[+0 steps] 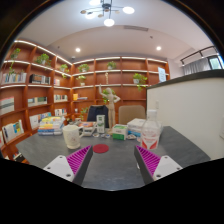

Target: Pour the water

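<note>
**Hand-held gripper level above the counter, fingers spread and empty**

The hand-held gripper (111,163) is held level, facing straight across a grey counter (110,165) toward the back of a room. Its two fingers are spread wide apart, with the magenta ribbed pads (78,159) on their inner faces turned toward each other. Nothing lies between them but bare counter surface, and neither finger touches any object. The hand carrying the tool is out of view.

Just ahead of the fingers, roughly centred between them, a small flat red disc (101,148) lies on the counter. Beyond the left finger stands a white cylindrical cup-like container (72,135), upright. Beyond the right finger stands a clear plastic bottle with a pink label (150,135), also upright and nearer than the things behind it. Whether it holds water cannot be told.

Further back, across the middle of the counter, sits a cluster of small items: a green and white box (120,131), a white box (136,127) beside it, and several small bottles and packets (90,129) too small to make out.

Behind the counter, orange wooden shelves (30,90) with books and potted plants line the walls. A white partition (190,105) rises to the right. A ceiling fan with a lamp (108,13) hangs overhead.
</note>
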The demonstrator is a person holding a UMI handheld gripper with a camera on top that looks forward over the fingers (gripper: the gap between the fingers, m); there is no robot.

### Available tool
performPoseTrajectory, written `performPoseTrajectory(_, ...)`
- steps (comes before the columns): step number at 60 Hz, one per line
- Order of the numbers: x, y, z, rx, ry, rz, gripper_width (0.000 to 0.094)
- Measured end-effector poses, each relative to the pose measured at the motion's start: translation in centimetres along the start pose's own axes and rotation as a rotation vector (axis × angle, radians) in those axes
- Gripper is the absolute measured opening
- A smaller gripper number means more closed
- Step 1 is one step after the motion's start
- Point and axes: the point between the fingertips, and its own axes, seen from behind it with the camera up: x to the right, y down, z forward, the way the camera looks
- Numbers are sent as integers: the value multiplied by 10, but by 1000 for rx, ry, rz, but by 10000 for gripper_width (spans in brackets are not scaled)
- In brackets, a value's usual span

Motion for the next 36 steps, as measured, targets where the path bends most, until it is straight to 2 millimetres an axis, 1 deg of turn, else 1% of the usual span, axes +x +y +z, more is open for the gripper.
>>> performPoseTrajectory(4, 40, 22, 2, -18, 69, -3, 883)
performPoseTrajectory(6, 58, 29, 4, -26, 103, -1, 884)
performPoseTrajectory(9, 79, 35, 9, -31, 142, 7, 882)
performPoseTrajectory(12, 95, 37, 17, -28, 164, 20, 883)
performPoseTrajectory(18, 114, 37, 42, -19, 176, 43, 885)
performPoseTrajectory(26, 128, 29, 80, 4, 172, 44, 884)
performPoseTrajectory(29, 134, 25, 91, 7, 183, 35, 883)
performPoseTrajectory(31, 138, 21, 97, 15, 196, 29, 869)
performPoseTrajectory(36, 142, 12, 110, 36, 211, 10, 759)
